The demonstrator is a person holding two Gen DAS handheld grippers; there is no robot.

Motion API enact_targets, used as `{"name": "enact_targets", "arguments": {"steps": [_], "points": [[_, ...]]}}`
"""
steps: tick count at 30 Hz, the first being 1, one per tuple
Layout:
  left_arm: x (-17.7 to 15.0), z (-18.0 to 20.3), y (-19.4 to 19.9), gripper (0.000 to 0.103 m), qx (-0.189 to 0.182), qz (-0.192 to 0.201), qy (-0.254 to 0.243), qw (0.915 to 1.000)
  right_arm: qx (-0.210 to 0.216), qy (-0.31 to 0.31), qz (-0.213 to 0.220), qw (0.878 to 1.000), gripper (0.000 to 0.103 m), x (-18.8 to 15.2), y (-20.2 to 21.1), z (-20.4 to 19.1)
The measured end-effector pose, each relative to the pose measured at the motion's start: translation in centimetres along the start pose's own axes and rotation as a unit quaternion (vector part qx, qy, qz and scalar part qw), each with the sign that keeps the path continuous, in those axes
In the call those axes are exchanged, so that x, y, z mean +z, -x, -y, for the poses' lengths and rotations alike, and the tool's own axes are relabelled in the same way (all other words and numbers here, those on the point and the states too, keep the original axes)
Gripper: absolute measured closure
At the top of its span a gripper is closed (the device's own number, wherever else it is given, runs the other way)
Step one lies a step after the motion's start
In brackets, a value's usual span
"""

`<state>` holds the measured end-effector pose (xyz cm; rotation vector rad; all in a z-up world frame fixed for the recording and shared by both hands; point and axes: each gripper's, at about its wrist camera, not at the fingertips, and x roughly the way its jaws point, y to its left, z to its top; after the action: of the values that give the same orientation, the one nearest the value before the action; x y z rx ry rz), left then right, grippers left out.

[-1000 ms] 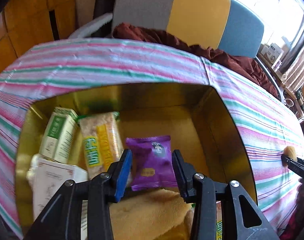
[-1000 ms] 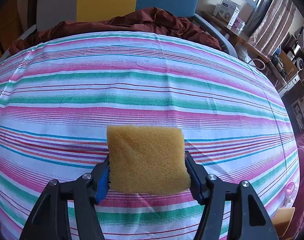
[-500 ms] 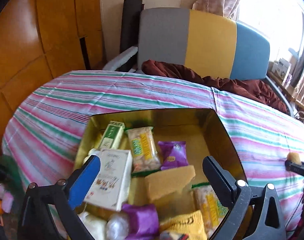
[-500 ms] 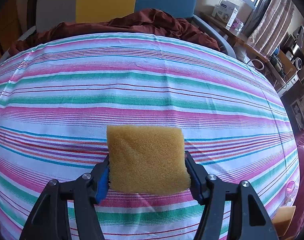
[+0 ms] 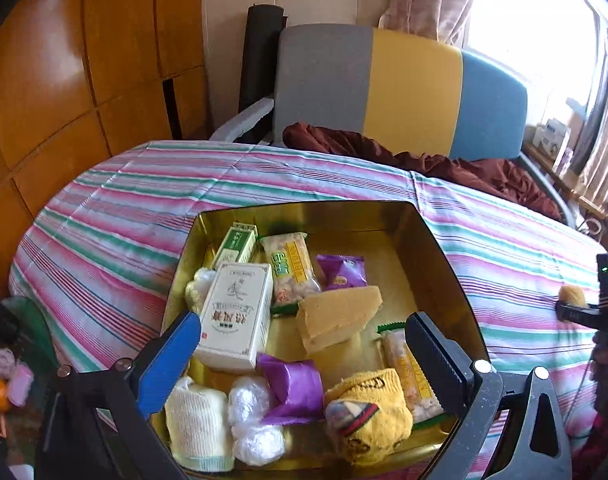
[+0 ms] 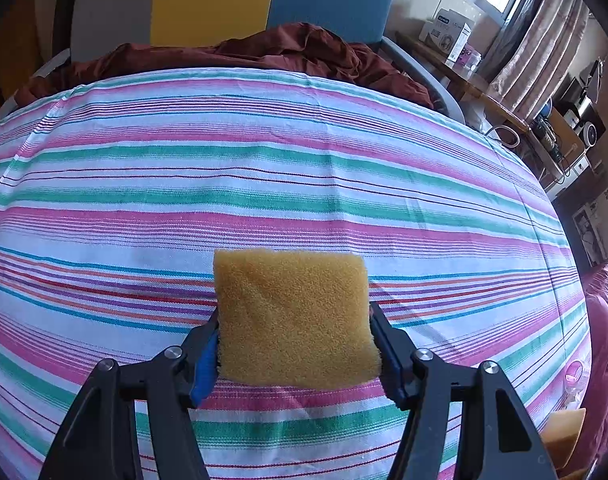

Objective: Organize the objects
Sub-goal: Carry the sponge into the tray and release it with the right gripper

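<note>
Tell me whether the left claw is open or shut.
Open. The left claw hangs over the gold tin with its fingers spread wide and nothing between them.

left tool (image 5: 300,354) wide apart, right tool (image 6: 294,354) clamped

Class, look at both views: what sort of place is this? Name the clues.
Probably a lived-in home room: a striped tablecloth, a tricolour chair, curtains at a window, and wooden cabinet doors.

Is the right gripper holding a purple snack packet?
No, the right gripper is clamped on a yellow sponge above the striped cloth.
</note>
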<state>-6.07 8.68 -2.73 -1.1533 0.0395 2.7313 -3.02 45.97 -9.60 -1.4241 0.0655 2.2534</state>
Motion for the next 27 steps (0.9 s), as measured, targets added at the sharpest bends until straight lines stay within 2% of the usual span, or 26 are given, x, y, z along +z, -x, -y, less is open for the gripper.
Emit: {"name": "enact_targets", "arguments": {"steps": [9, 13, 15, 21, 27], "points": [[-1.5, -0.9, 0.9, 0.000, 0.017, 0.014, -0.019, 0.9996, -0.003, -0.009, -0.013, 1.000, 0.040, -0.8, 0.9, -0.6], [-1.9, -1.4, 1.4, 0.000, 0.024, 0.021, -0.023, 0.9992, 0.056, -0.015, -0.030, 0.998, 0.040, -1.3, 2.1, -1.9], [-2.1, -1.5, 1.6, 0.000, 0.031, 0.024, -0.023, 0.9990, 0.079, -0.008, -0.026, 0.997, 0.040, -1.4, 3.3, -3.3], [-2.5, -2.0, 2.3, 0.000, 0.038, 0.034, -0.022, 0.9985, 0.163, 0.019, 0.025, 0.986, 0.040, -0.5, 9.4, -8.9], [-2.7, -3.2, 2.8, 0.000, 0.042, 0.041, 0.000, 0.9983, 0.241, 0.091, 0.069, 0.964, 0.040, -0.4, 15.8, -16.6]]}}
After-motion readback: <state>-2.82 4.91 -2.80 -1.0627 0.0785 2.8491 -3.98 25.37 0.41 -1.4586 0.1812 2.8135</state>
